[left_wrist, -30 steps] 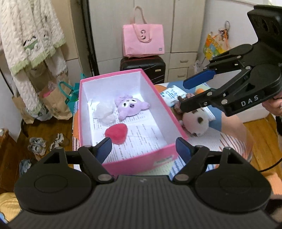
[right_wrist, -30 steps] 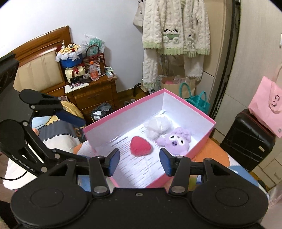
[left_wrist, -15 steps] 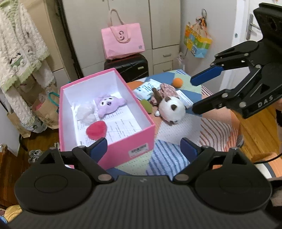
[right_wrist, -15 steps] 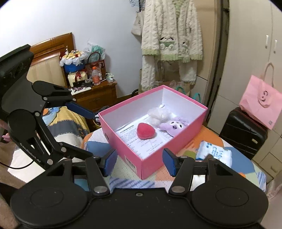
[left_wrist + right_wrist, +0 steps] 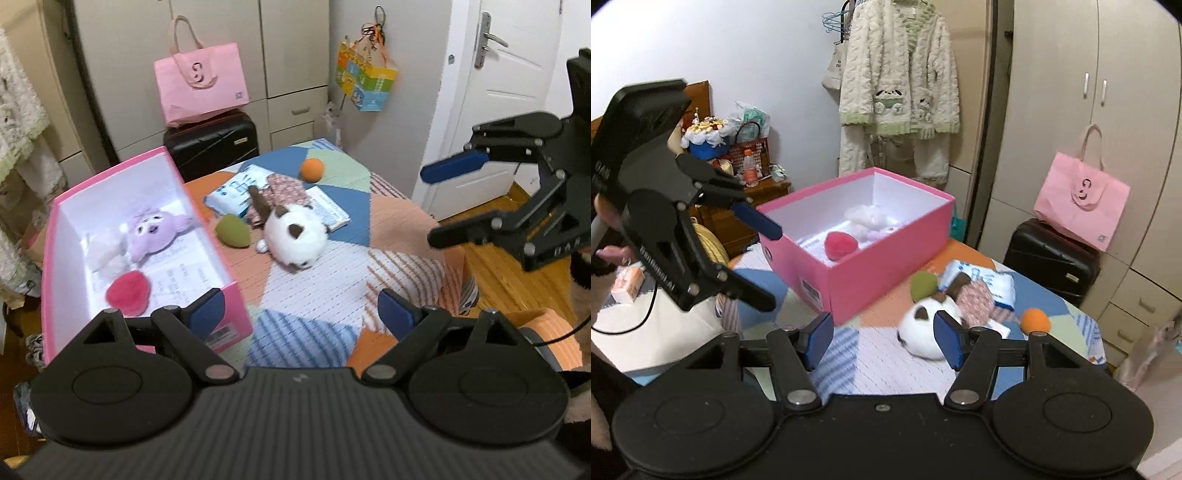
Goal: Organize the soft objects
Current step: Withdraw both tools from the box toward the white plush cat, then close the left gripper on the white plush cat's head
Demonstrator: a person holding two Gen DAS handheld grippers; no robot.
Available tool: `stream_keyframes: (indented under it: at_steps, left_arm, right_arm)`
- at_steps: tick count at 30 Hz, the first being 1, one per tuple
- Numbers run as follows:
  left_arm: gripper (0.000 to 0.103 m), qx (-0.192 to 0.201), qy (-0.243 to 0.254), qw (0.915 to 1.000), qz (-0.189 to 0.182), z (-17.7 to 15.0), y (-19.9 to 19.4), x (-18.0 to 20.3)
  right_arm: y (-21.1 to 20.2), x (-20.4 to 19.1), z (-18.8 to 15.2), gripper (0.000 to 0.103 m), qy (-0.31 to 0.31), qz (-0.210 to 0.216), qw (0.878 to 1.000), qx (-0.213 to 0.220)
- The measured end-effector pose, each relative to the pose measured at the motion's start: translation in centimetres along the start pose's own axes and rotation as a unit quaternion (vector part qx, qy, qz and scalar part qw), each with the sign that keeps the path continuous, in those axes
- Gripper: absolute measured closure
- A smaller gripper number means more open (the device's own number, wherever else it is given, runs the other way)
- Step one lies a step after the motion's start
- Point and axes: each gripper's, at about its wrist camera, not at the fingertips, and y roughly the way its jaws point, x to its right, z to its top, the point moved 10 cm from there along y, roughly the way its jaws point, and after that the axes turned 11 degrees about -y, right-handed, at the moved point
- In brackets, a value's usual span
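Both my grippers, left gripper (image 5: pixel 301 308) and right gripper (image 5: pixel 884 338), just widened empty, swinging off pink box (image 5: pixel 236 299) toward white plush (image 5: pixel 295 238) at 12 o'clock.

Box (image 5: pixel 236 295) sits on table (image 5: pixel 325 288) ahead-left of left gripper (image 5: pixel 301 312), three soft toys inside. Plush cat (image 5: pixel 295 236) lies ahead of left gripper, just right of box; ball (image 5: pixel 312 169) behind it, farther off.

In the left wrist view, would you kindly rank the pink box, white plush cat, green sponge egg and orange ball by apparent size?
1. Pink cardboard box
2. White plush cat
3. Green sponge egg
4. Orange foam ball, though it lies farther away, so its ranking against the egg is unsure.
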Motion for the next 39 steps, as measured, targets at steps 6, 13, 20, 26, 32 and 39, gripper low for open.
stream_keyframes:
  at_steps: [6, 13, 20, 26, 32, 39]
  left_arm:
    - [0.013, 0.016, 0.016, 0.9995, -0.020, 0.9, 1.8, 2.4]
    - [0.013, 0.033, -0.001, 0.9994, 0.001, 1.5, 5.2, 2.4]
    - [0.013, 0.066, -0.007, 0.9972, 0.036, 2.4, 8.9, 1.5]
    - [0.013, 0.085, -0.042, 0.9954, 0.008, 3.6, 11.2, 1.3]
    - [0.013, 0.093, -0.055, 0.9940, 0.015, 4.2, 13.4, 0.6]
    - [0.014, 0.054, -0.101, 0.9934, 0.006, 3.5, 16.0, 0.9]
  right_arm:
    - [0.5, 0.8, -2.8, 0.036, 0.006, 0.000, 1.000, 0.002]
    - [3.1, 1.5, -5.7, 0.034, 0.012, 0.004, 1.000, 0.001]
    - [6.9, 2.8, -8.1, 0.033, -0.016, -0.042, 0.999, -0.001]
    - [10.3, 3.7, -9.0, 0.033, 0.002, -0.059, 0.998, 0.029]
    - [12.1, 4.2, -9.2, 0.033, 0.018, -0.078, 0.995, 0.054]
    - [14.3, 3.5, -9.0, 0.033, 0.035, -0.067, 0.996, 0.053]
